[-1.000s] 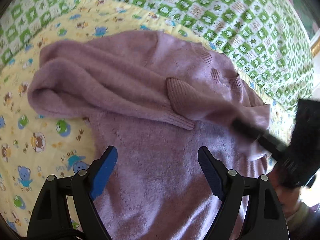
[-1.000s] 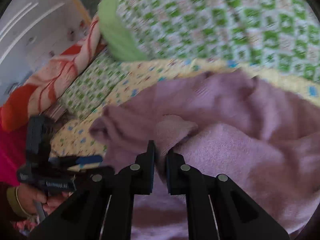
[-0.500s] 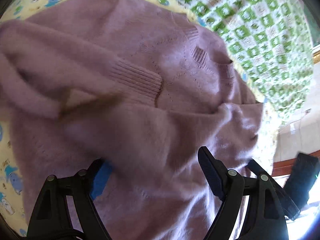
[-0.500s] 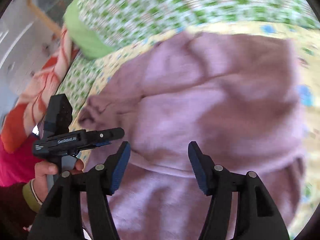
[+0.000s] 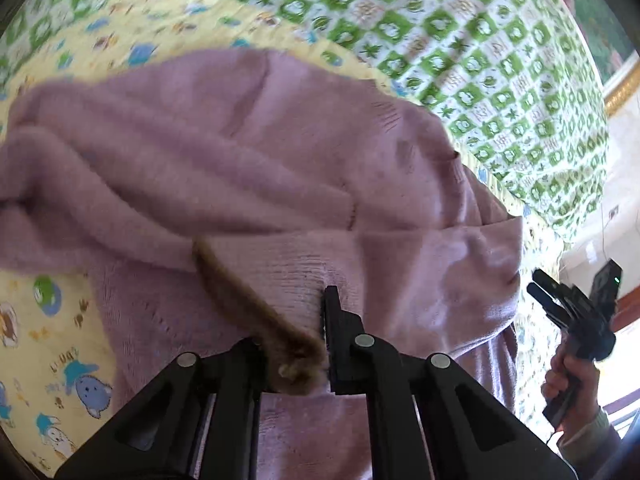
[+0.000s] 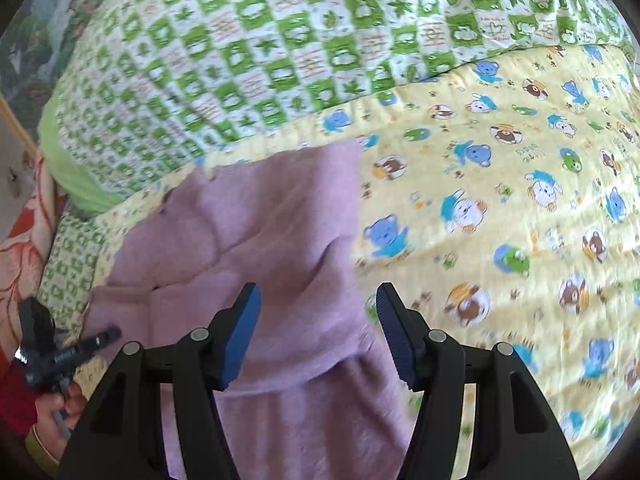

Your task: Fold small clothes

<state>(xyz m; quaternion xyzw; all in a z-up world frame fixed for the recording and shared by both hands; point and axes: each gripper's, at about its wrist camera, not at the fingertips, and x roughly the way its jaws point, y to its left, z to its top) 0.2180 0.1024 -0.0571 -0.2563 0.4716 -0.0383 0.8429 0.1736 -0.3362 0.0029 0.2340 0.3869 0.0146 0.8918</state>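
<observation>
A mauve knitted sweater (image 5: 240,168) lies on a yellow cartoon-print sheet (image 5: 52,340), sleeves folded across its body. My left gripper (image 5: 304,344) is shut on a fold of the sweater near its lower middle; a shadowed, brownish edge of the fabric runs into the jaws. The right gripper shows in the left wrist view (image 5: 560,304) off the sweater's right edge. In the right wrist view my right gripper (image 6: 316,332) is open and empty, hovering over the sweater (image 6: 260,240) near its right edge. The left gripper shows there too (image 6: 76,348).
A green-and-white checked quilt (image 6: 280,52) is heaped behind the sweater. The yellow sheet (image 6: 520,220) stretches to the right. An orange-red patterned cloth (image 6: 24,236) lies at the far left. A white wall and gold frame edge (image 5: 620,84) show at the right.
My left gripper went from open to shut on a fold of the sweater. My right gripper let go of the sleeve cuff, opened and moved right, off toward the sweater's edge.
</observation>
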